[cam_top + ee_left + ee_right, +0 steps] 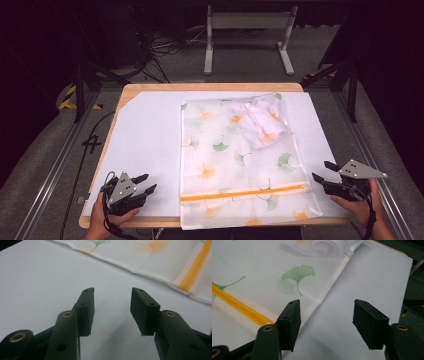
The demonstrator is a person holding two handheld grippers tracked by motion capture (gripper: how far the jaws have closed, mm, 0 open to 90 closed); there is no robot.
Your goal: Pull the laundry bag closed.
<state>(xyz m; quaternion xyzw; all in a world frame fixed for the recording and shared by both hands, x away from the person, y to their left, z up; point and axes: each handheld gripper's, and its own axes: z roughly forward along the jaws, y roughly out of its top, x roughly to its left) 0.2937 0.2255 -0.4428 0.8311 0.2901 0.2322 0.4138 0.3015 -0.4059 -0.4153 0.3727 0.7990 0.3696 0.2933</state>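
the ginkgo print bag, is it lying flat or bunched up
Mostly flat: the bag lies spread on the white board, with one lump from a crumpled cloth at its far end.

— What colours do I have on my screen?
— I see a white sheer bag [235, 165] with green and orange leaf prints and an orange stripe [242, 194], on a white board [145, 135].

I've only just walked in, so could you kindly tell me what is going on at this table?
A person holds a gripper in each hand beside a sheer ginkgo-print laundry bag lying flat on the white table cover. A crumpled white cloth sits inside its far end. The left gripper and the right gripper are both open and grip nothing, one at each side of the bag's near end, by its orange zipper.
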